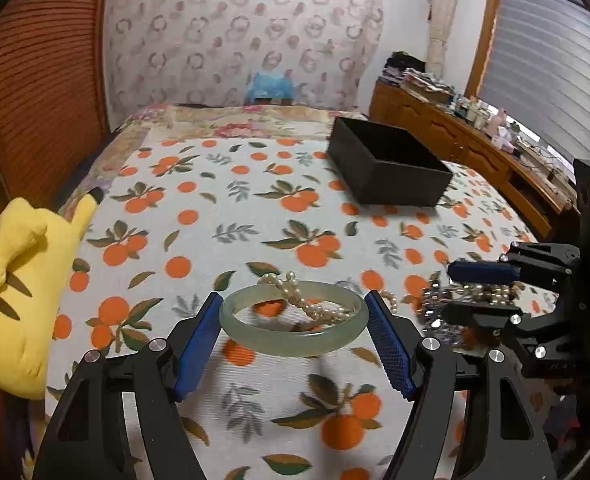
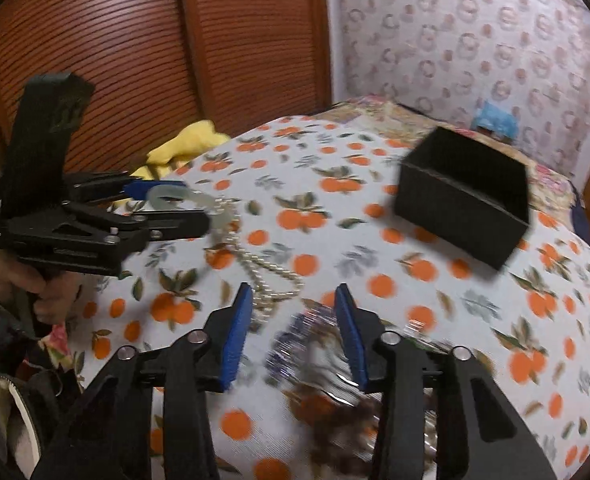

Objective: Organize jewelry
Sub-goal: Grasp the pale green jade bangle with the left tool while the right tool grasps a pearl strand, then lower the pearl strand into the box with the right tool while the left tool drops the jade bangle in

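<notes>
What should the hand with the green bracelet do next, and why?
Probably close the left gripper on the jade bangle. Its blue fingers stand open on either side of the bangle, which still lies on the bedspread with the pearl necklace draped across it. The black box sits open farther back.

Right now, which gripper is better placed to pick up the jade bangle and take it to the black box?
The left gripper. Its open fingers already straddle the jade bangle, one pad on each side. The right gripper sits over the blurred beaded jewelry instead. The black box lies farther up the bed.
</notes>
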